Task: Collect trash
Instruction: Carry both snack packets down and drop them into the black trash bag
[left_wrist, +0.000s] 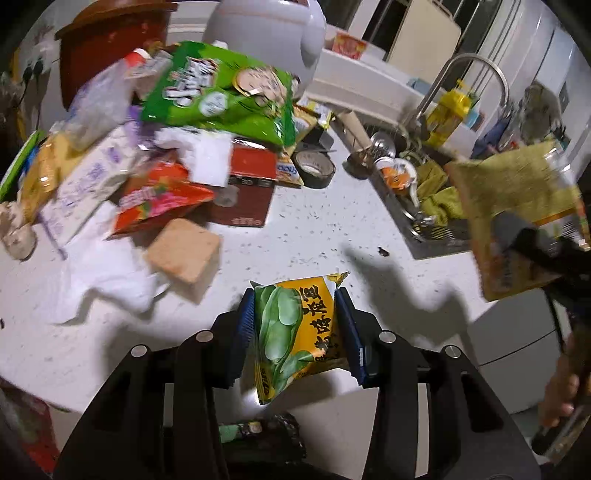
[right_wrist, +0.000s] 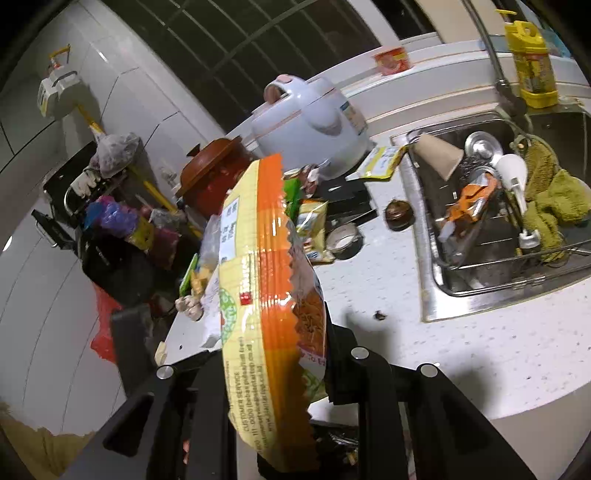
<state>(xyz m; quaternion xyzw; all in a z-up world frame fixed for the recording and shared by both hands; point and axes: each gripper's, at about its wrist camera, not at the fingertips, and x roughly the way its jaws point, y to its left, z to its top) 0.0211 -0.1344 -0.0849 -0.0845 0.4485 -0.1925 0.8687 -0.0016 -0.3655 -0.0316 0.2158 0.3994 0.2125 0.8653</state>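
Note:
My left gripper (left_wrist: 295, 325) is shut on a small yellow snack packet with green leaves (left_wrist: 295, 332), held above the front edge of the white speckled counter (left_wrist: 303, 229). My right gripper (right_wrist: 273, 354) is shut on a large yellow and orange noodle wrapper (right_wrist: 258, 295), lifted over the counter edge; the same wrapper shows at the right of the left wrist view (left_wrist: 517, 218). A pile of trash lies on the counter's left: a green snack bag (left_wrist: 221, 92), a red wrapper (left_wrist: 159, 199), a white tissue (left_wrist: 107, 280) and a tan sponge-like block (left_wrist: 184, 251).
A steel sink (right_wrist: 491, 221) at the right holds a ladle, a paper cup, an orange wrapper and a green cloth. A white rice cooker (right_wrist: 310, 125) and a brown pot (right_wrist: 214, 173) stand at the back. A tape roll (left_wrist: 314, 168) lies mid-counter. A dark bag of trash (left_wrist: 262, 439) hangs below the grippers.

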